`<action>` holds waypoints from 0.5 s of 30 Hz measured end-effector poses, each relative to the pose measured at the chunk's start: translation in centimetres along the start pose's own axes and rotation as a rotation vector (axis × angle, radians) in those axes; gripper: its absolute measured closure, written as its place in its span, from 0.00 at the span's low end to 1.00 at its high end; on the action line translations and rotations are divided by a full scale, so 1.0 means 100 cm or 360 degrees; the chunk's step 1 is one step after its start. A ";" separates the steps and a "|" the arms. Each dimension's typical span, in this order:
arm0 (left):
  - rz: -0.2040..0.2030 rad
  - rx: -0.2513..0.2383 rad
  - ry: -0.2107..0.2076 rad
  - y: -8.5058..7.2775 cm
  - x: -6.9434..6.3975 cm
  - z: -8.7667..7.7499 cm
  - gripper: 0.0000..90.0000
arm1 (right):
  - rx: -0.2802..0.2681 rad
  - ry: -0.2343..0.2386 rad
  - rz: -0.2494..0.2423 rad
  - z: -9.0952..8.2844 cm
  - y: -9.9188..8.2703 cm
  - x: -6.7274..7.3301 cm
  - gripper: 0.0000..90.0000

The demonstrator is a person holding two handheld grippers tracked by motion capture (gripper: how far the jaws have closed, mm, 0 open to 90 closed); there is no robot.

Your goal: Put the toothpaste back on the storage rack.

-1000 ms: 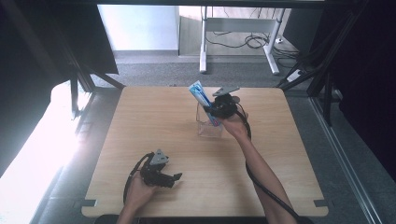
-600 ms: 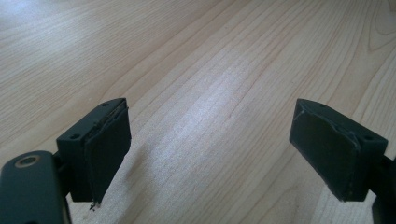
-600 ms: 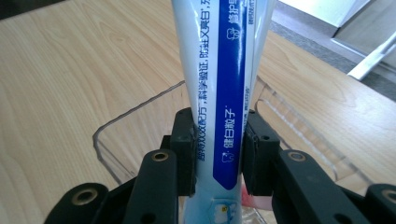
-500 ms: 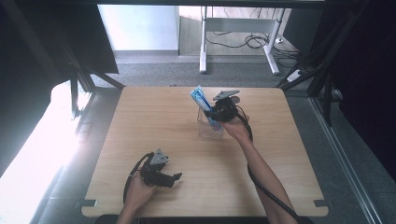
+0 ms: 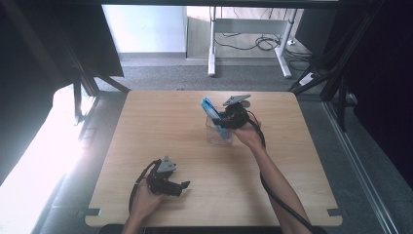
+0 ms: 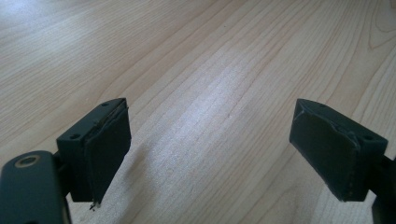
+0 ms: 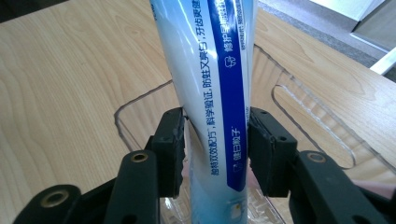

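Observation:
A blue and white toothpaste tube (image 7: 210, 70) stands tilted in a clear plastic container (image 7: 135, 105) at the table's far middle. My right gripper (image 7: 215, 149) flanks the tube's lower part. Its jaws have just been opening, and the pads sit at the tube's edges without pinching it. From above, the tube (image 5: 213, 113) leans up and left out of the container (image 5: 214, 137), with the right gripper (image 5: 226, 122) beside it. My left gripper (image 5: 181, 186) rests near the table's front left, open, with bare wood between its pads (image 6: 107, 149).
The wooden table (image 5: 160, 126) has notches at its front corners. A white desk frame (image 5: 243, 48) and cables stand on the floor beyond the far edge. Dark frame legs flank both sides.
The right gripper and the tube have shifted slightly toward the front with the tube settling lower into the container. The left gripper has stayed in place.

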State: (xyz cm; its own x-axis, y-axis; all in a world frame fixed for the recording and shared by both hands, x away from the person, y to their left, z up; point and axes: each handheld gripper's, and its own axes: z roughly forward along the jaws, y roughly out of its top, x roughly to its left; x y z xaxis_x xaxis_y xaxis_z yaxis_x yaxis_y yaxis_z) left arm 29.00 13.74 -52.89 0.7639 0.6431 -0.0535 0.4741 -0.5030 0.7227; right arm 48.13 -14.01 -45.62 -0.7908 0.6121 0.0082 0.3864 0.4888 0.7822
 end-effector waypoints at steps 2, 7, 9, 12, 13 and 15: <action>0.0002 -0.0003 -0.0001 0.000 0.000 0.000 0.14 | -0.0005 0.0000 -0.0004 -0.001 0.000 0.000 0.64; 0.0009 -0.0002 0.0006 0.000 0.000 0.000 0.14 | -0.0035 0.0000 0.0008 -0.004 0.001 -0.001 0.55; 0.0009 -0.0004 0.0004 0.000 0.000 0.000 0.14 | -0.0019 0.0024 0.0021 -0.005 0.002 -0.001 0.52; 0.0011 -0.0006 0.0003 0.000 0.000 0.001 0.14 | -0.0028 0.0033 0.0010 -0.008 0.002 0.000 0.48; 0.0011 -0.0007 0.0002 0.000 0.000 0.001 0.14 | -0.0035 0.0040 0.0011 -0.008 0.001 0.000 0.47; 0.0014 -0.0008 0.0005 0.000 0.000 0.000 0.14 | -0.0048 0.0056 0.0015 -0.011 0.000 0.001 0.42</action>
State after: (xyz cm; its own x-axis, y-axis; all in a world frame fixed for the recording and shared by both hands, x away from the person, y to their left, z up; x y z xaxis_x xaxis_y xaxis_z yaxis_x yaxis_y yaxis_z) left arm 28.96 13.71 -52.94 0.7667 0.6404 -0.0453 0.4654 -0.5058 0.7263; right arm 47.55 -14.58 -44.94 -0.8035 0.5942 0.0370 0.3797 0.4636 0.8005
